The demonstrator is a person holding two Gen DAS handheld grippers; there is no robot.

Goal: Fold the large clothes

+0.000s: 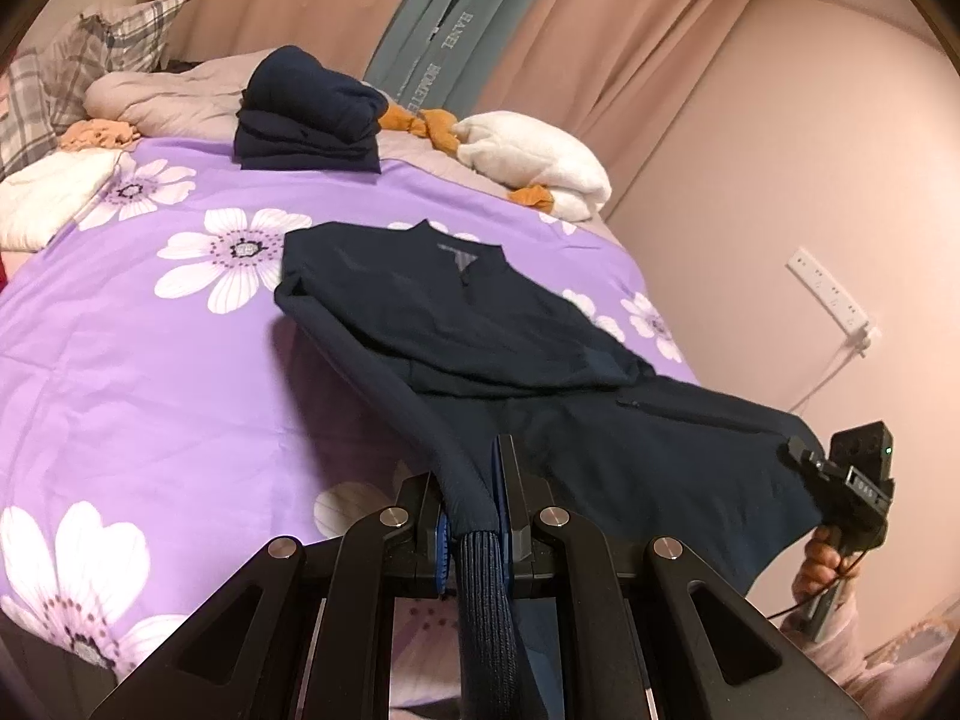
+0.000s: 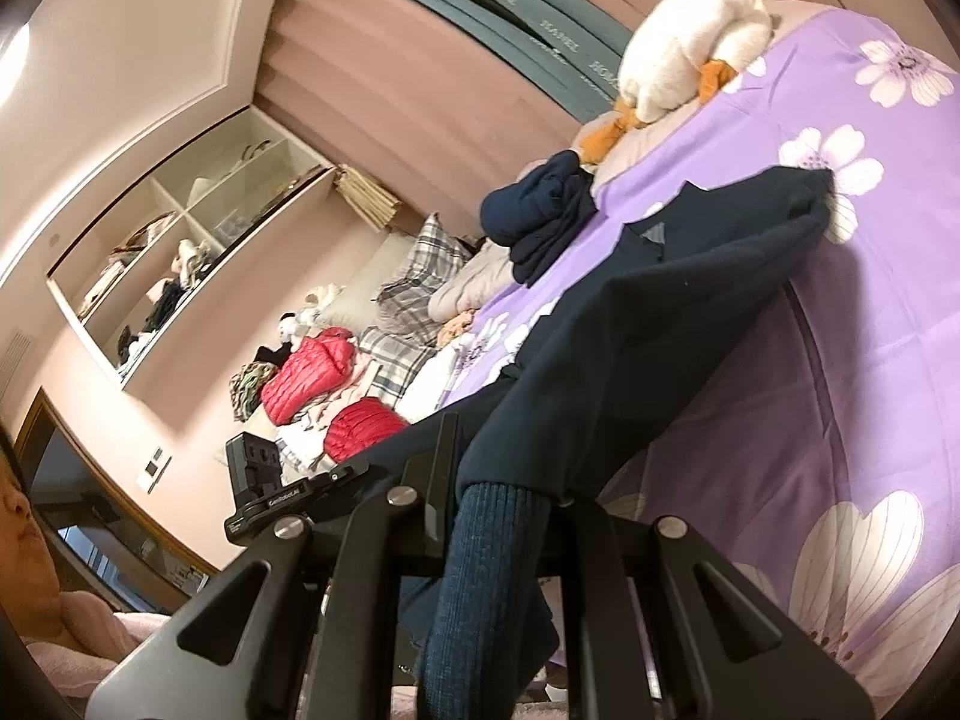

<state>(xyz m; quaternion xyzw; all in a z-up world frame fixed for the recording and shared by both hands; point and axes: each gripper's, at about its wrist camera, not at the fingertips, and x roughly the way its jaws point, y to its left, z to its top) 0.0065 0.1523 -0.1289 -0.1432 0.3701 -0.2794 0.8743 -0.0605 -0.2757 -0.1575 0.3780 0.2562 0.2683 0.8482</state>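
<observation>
While both tongs, left & right, clench ribbed cuffs of the navy sweater on the bed, keep sleeves taut, fold evenly inward.

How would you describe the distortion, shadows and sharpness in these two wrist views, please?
Left wrist: fisheye bends the curtains; the lifted sweater casts a soft shadow on the bedspread; focus is fairly sharp. Right wrist: the view is tilted, the shelf bows, and a darker shadow lies under the sweater; the face at the edge is blurred.
</observation>
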